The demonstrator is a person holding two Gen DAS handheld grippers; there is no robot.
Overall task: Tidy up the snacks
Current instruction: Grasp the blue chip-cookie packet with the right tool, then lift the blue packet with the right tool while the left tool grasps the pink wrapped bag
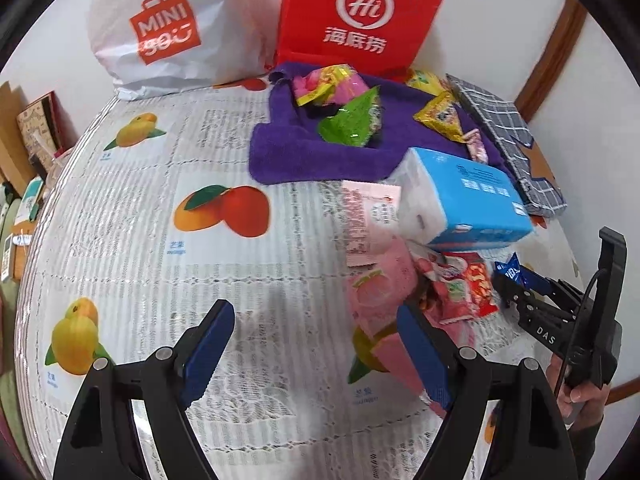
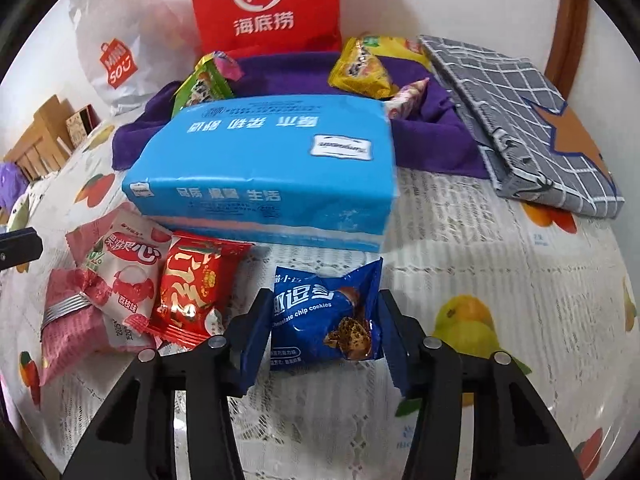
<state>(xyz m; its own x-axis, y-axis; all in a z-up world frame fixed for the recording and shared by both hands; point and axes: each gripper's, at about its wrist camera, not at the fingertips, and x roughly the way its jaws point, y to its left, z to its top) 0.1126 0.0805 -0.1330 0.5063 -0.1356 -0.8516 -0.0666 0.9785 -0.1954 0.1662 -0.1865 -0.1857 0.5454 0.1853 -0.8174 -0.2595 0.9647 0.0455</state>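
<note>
Blue crinkly foil cookie packet [image 2: 326, 316] lies on the lace-covered table [image 2: 460, 248], long axis along the fingers, pinched by the right gripper [image 2: 322, 334]; the left gripper [image 1: 316, 354] hangs spread and empty, farther off.

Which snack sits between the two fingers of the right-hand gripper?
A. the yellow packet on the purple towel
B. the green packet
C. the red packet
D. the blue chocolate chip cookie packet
D: in the right wrist view, the blue cookie packet lies directly between the fingers of the right gripper, which close against its sides.
</note>
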